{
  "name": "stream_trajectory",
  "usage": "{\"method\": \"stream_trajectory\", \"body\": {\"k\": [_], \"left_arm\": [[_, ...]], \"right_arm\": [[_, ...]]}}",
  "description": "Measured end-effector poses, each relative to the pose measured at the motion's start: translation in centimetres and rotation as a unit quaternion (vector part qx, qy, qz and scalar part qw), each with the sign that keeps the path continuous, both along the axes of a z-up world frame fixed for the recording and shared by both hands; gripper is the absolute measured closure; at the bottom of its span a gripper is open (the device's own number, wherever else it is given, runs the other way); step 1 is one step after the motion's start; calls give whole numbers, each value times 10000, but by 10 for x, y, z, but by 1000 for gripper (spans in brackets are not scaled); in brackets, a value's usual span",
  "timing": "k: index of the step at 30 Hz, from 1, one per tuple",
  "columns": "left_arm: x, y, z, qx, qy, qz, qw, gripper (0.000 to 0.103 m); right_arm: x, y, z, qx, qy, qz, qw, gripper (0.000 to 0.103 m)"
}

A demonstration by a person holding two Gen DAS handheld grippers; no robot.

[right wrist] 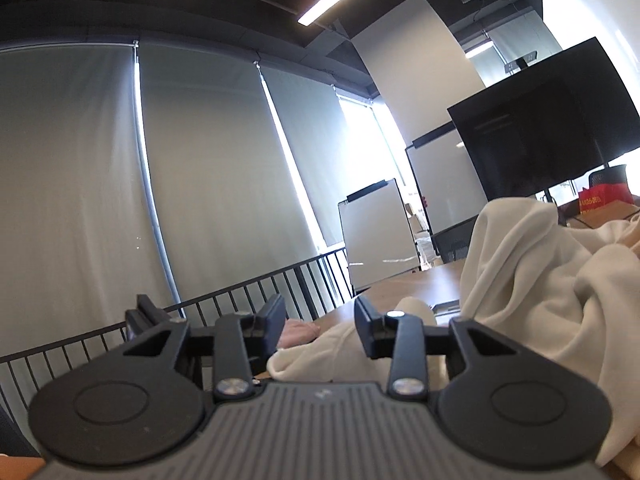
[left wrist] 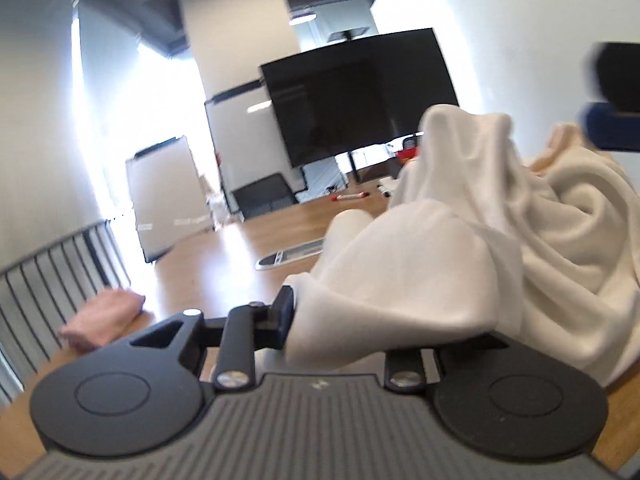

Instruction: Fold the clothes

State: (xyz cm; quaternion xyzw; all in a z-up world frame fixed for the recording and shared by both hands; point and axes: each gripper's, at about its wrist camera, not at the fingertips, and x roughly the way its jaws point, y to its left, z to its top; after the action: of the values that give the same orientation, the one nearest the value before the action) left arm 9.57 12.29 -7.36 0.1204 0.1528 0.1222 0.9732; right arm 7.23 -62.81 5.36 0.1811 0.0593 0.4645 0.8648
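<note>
A cream sweatshirt is heaped, unfolded, on the wooden worktop; a pink folded garment lies apart. The left tool pinches its edge. The right tool is spread, fabric loose between its fingers, so folding looks barely begun.

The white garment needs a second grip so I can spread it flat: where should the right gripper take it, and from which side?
Probably the loose cuff-like end of the white garment lying on the table just ahead of the right gripper. Come straight forward and low, jaws astride it: it lies flat and free, while the rest is heaped, with the left gripper gripping a fold.
</note>
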Motion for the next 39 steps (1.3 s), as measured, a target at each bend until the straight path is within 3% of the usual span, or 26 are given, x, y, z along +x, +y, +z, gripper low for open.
{"method": "stream_trajectory", "body": {"k": [2,4,6,8,11,14,18,22,24,26,30,35,39], "left_arm": [[13,25,8,-481,21,392,9981,75],[20,43,16,-678,-62,577,9960,75],[28,60,28,-833,-167,641,9943,75],[32,78,37,-955,-284,651,9929,75],[38,103,38,-1287,-242,817,9880,75],[38,121,33,-1557,-140,913,9835,76],[38,133,28,-1804,-107,862,9797,76],[44,142,32,-1996,-209,757,9767,76],[50,146,35,-1951,-252,612,9785,75],[60,147,37,-1832,-286,420,9818,74],[91,155,30,-1603,-245,-167,9866,65],[123,160,6,-1471,-273,-861,9850,61],[99,162,-29,-1265,-1105,-428,9849,56]], "right_arm": [[0,-13,7,86,4,-105,9999,51],[7,-25,13,75,37,-332,9994,44],[21,-24,17,-41,228,-727,9971,33],[38,-18,19,-225,551,-1182,9912,28],[76,4,10,-792,1426,-2055,9650,27],[100,24,-17,-1160,2247,-2166,9429,27],[109,59,-37,-1804,2353,-2132,9309,29],[129,88,-32,-2144,2376,-2171,9222,38],[144,104,-30,-2182,2468,-2044,9218,47],[160,121,-28,-2201,2546,-1874,9229,49],[195,158,-27,-2229,2544,-1478,9294,50],[221,196,-30,-2322,2177,-1029,9424,48],[208,181,-28,-2208,1919,-839,9526,46]]}}
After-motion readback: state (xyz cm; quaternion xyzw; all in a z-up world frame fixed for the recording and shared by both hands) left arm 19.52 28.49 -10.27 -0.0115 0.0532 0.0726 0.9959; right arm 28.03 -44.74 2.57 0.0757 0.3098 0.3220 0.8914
